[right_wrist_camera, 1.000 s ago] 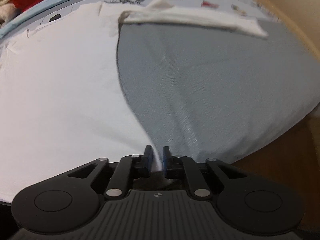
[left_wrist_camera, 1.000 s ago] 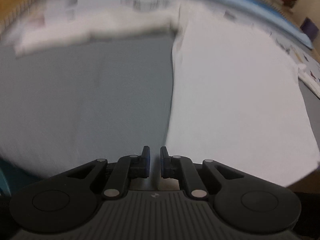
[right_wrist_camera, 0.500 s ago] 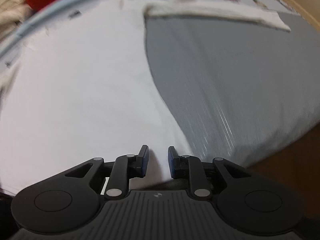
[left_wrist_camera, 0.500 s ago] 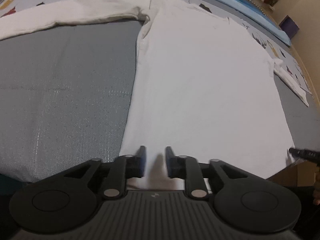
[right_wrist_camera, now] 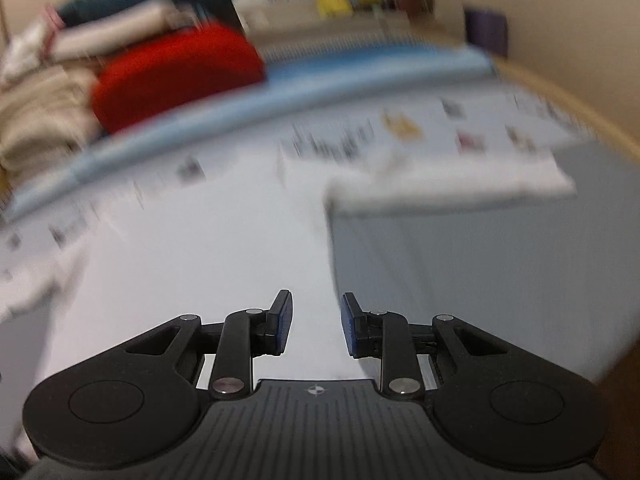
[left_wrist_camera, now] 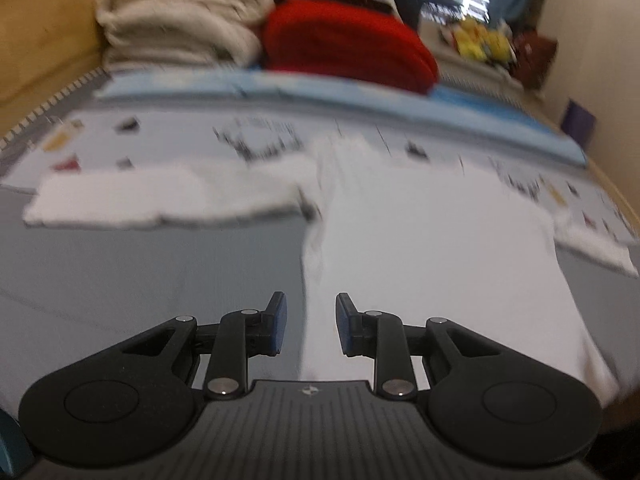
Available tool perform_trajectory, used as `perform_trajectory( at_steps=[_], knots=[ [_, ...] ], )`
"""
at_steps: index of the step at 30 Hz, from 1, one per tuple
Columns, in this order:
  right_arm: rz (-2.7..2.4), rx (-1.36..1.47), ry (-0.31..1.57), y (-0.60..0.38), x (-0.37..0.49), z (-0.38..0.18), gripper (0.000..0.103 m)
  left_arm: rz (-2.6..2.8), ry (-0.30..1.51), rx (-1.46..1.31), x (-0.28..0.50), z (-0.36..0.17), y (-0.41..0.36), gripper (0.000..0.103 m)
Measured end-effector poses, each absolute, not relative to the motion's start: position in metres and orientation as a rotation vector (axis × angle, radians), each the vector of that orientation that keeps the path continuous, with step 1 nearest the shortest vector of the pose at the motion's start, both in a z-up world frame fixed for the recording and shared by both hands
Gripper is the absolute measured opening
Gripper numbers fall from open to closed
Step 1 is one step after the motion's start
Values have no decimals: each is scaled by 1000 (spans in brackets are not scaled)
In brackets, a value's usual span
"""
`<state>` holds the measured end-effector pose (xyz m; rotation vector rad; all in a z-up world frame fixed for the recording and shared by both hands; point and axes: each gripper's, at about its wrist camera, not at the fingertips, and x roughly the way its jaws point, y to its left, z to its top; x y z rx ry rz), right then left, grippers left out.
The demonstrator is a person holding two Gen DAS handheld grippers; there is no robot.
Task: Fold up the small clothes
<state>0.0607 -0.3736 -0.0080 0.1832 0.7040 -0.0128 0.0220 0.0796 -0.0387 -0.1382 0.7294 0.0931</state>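
Both views are smeared by motion blur, so fine detail is lost. The left tool [left_wrist_camera: 307, 324] hangs with its blue-padded fingers spread apart and nothing between them; below the gap runs the left side edge of a white long-sleeved shirt [left_wrist_camera: 432, 248], which lies flat on a grey sheet [left_wrist_camera: 140, 280]. From that view the shirt body fills the field from 12 to 3 o'clock, one sleeve [left_wrist_camera: 160, 196] reaches out toward 10 o'clock, and the other sleeve shows at the far right edge near 3 o'clock. The right tool [right_wrist_camera: 316, 322] is likewise parted and holds nothing; the shirt [right_wrist_camera: 200, 264] spreads from beneath it toward 9 and 11 o'clock, and its right sleeve [right_wrist_camera: 452, 188] stretches toward 2 o'clock over the grey sheet [right_wrist_camera: 480, 280]. Whether either tool touches the cloth cannot be told. Beyond the collar lies a pale printed cover [left_wrist_camera: 180, 136] with small dark and coloured figures, then a light blue band [left_wrist_camera: 360, 96]. Farther back, at 12 o'clock, sit a red folded bundle [left_wrist_camera: 348, 44] and, just beside it at 11 o'clock, a stack of cream textiles [left_wrist_camera: 180, 12].
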Motion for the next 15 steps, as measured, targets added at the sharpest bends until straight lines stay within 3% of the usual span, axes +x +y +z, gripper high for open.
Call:
perform_trajectory(
  at_steps=[8,15],
  knots=[
    [-4,120,543,-368,132,41,33,180,578,-164,98,46,121,29],
    [34,121,561,-341,176,22,33,206,573,-94,165,40,182,25]
  ],
)
